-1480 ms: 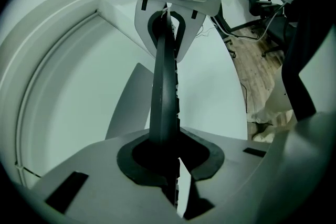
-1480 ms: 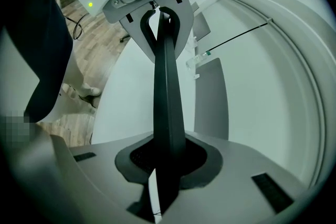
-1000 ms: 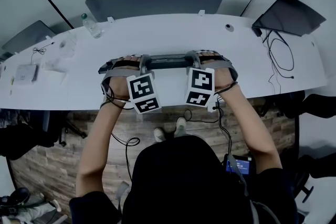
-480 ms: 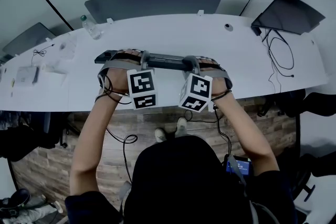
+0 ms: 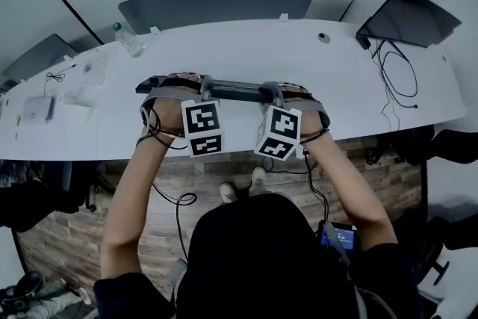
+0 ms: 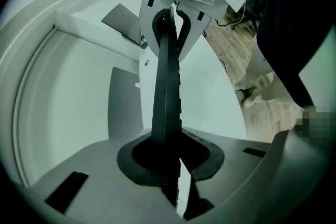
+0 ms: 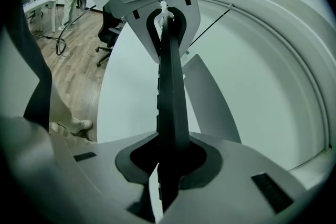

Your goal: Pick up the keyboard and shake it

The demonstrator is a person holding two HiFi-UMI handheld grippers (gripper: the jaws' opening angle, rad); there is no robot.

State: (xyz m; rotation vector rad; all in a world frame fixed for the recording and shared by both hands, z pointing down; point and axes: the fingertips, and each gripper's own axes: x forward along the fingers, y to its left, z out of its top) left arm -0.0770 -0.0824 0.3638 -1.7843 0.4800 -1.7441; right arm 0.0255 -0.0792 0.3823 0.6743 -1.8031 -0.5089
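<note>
A long black keyboard (image 5: 235,90) hangs level above the white table (image 5: 373,90), held near its middle by both grippers. My left gripper (image 5: 204,88) is shut on it left of centre, and my right gripper (image 5: 269,93) is shut on it right of centre. In the left gripper view the keyboard (image 6: 167,86) runs edge-on away from my left gripper (image 6: 169,150) to the right gripper (image 6: 171,23) at its far end. The right gripper view mirrors this: the keyboard (image 7: 171,92) leads from my right gripper (image 7: 167,161) to the left gripper (image 7: 166,16).
A water bottle (image 5: 128,39) stands at the table's back left, near small white devices (image 5: 37,107) and a cable. A dark laptop (image 5: 409,19) and looped cables (image 5: 396,78) lie at the right. A grey panel (image 5: 216,4) stands behind the table.
Both grippers have carried the keyboard a little farther from the body and to the left; in the last half second it has hardly moved.
</note>
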